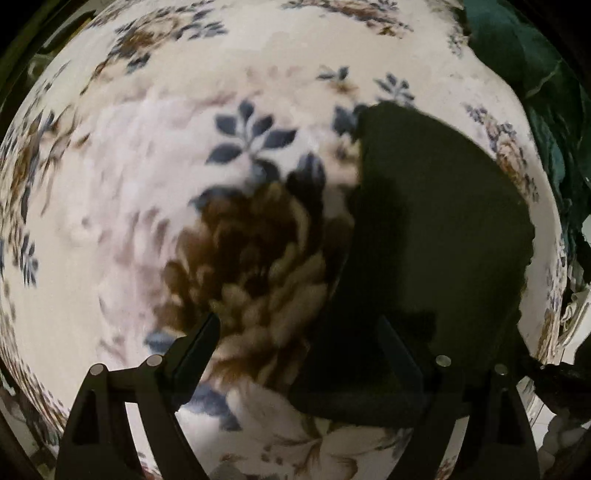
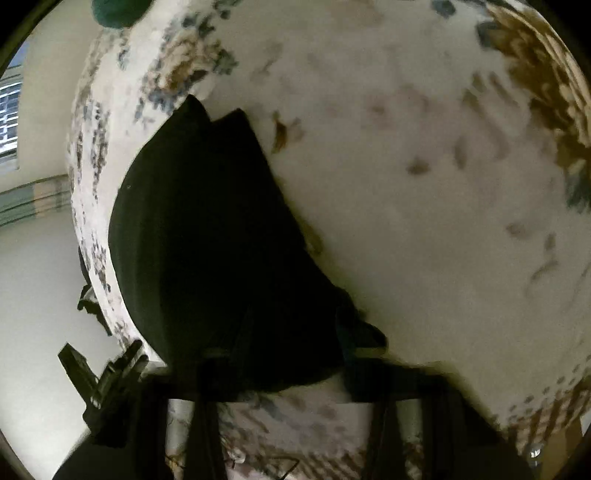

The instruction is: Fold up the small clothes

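A dark, nearly black small garment [image 1: 439,236] lies on a white floral blanket [image 1: 147,177]. In the left wrist view my left gripper [image 1: 297,325] points straight down with its jaws wide apart. The garment's near end [image 1: 354,391] reaches in beside the right finger [image 1: 395,350], and neither pad presses on it. In the right wrist view the same garment [image 2: 207,240] lies by the blanket's [image 2: 424,184] edge. Its bunched near edge covers the tips of my right gripper [image 2: 295,369]. The jaws look shut on that edge, black against black.
Dark green cloth [image 1: 528,81] lies past the blanket's right edge and shows again as green cloth [image 2: 114,11] at the top left. A black clamp-like object [image 2: 103,376] sits off the blanket's edge. A dark shape [image 1: 557,384] is at lower right. A pale wall and window [image 2: 9,114] are at left.
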The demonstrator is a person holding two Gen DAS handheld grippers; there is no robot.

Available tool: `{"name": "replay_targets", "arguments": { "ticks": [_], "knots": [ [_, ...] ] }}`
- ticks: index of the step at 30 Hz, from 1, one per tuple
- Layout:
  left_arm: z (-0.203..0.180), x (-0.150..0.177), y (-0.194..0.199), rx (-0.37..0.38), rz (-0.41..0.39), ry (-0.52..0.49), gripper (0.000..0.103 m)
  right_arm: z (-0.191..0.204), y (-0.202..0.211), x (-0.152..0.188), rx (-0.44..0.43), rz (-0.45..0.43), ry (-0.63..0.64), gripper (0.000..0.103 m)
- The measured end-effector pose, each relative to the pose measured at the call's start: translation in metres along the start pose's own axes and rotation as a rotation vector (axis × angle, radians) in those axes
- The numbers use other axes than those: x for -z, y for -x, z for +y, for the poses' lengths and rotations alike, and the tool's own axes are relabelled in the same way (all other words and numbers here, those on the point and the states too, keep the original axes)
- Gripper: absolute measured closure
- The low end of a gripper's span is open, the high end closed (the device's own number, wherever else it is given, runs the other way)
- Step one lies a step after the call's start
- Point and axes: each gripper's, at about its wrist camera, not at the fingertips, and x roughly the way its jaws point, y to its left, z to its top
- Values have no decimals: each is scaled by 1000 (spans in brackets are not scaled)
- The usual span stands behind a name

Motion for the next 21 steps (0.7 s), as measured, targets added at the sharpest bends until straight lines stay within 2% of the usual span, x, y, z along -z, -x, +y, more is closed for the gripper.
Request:
{"name": "replay_targets", "arguments": {
  "ticks": [3,6,8,12,13,14,15,16,17,21],
  "knots": [
    [0,1,2,7,-10,0,16,8,11,10,34,-61,26,97],
    [-1,-5,5,16,-18,-9,16,-7,28,16,71,-126,-12,98],
    [-1,-10,5,27,-27,-17,16,-21,20,15,107,-83,-40,101],
    [-4,-21,5,57,-46,-37,16,-37,15,14,-32,-39,-107,98],
    [-4,-25,3,69,-47,-38,16,-37,19,15,-65,-45,-109,89],
    [-4,-28,0,85,-48,-40,16,-38,24,19,-99,-56,-110,62],
    [-5,-31,-3,112,-45,-44,16,-39,28,22,-125,-75,-117,47],
    [-5,-34,-8,150,-38,-44,16,-40,30,26,-154,-92,-126,24],
    [-6,-37,-14,192,-29,-37,16,-42,27,33,-208,-90,-134,12],
    [-2,-46,-34,341,22,11,16,-44,-26,46,-320,20,-168,12]
  ]
}}
